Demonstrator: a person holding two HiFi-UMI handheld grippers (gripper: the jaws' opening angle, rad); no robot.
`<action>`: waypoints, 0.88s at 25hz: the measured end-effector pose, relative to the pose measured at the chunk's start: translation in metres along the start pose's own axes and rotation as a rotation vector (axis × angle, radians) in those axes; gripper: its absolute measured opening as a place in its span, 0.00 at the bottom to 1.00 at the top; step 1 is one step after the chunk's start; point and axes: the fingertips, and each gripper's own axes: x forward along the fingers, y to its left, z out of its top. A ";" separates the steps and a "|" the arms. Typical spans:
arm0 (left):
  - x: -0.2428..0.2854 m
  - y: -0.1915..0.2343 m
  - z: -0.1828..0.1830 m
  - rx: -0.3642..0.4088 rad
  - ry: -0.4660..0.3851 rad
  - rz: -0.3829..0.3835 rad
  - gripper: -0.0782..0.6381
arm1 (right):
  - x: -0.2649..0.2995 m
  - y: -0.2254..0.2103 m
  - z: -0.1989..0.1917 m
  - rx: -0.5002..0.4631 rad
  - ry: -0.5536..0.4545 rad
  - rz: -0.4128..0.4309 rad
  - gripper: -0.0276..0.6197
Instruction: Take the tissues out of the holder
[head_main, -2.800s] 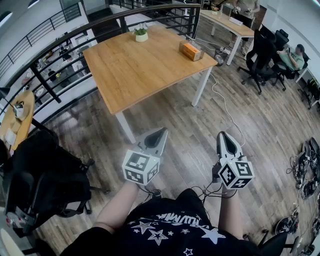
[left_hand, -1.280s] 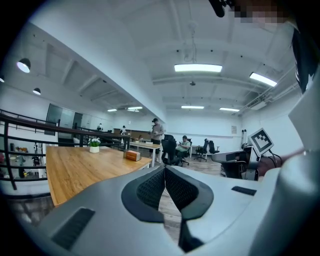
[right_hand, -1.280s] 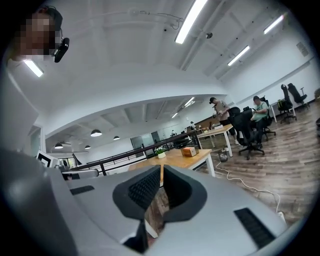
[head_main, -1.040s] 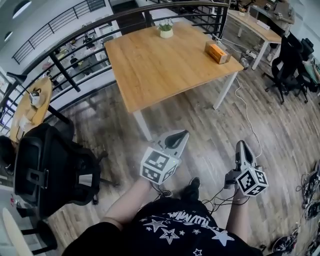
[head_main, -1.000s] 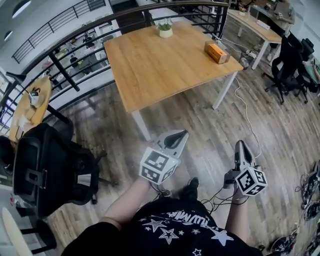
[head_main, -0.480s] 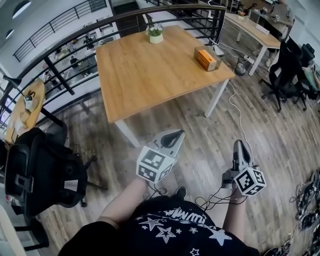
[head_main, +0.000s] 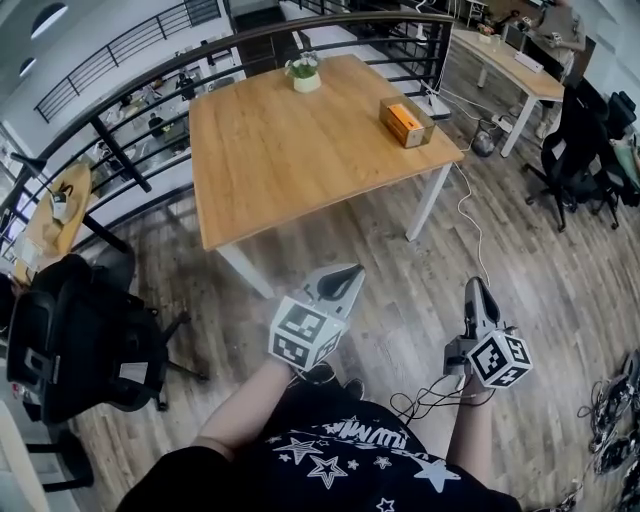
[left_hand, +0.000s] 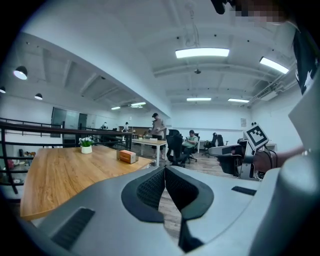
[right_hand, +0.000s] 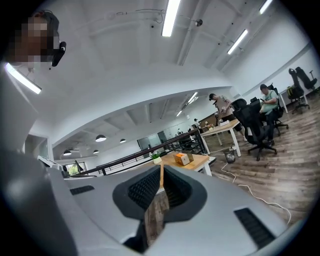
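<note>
The tissue holder, an orange box in a wooden sleeve, lies near the far right corner of the wooden table. It also shows small in the left gripper view as the holder and in the right gripper view as the holder. My left gripper and right gripper are held over the floor in front of the person, well short of the table. Both are shut with nothing between their pads. In their own views the left gripper and right gripper point towards the table.
A small potted plant stands at the table's far edge, beside a black railing. A black office chair is on the left. A white cable runs across the floor. Another desk and chairs lie at right.
The person has walked towards the table: it and the tissue holder now sit lower and further left in the head view. Both grippers stay shut in front of the body.
</note>
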 end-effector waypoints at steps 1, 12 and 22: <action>-0.001 0.001 -0.002 0.003 0.004 -0.001 0.13 | 0.003 0.001 -0.002 -0.009 0.004 0.001 0.09; 0.039 0.001 0.006 -0.012 0.013 0.010 0.13 | 0.020 -0.025 0.000 0.006 0.049 0.011 0.09; 0.085 0.030 0.016 -0.014 0.005 -0.018 0.13 | 0.057 -0.041 0.004 -0.028 0.063 -0.012 0.09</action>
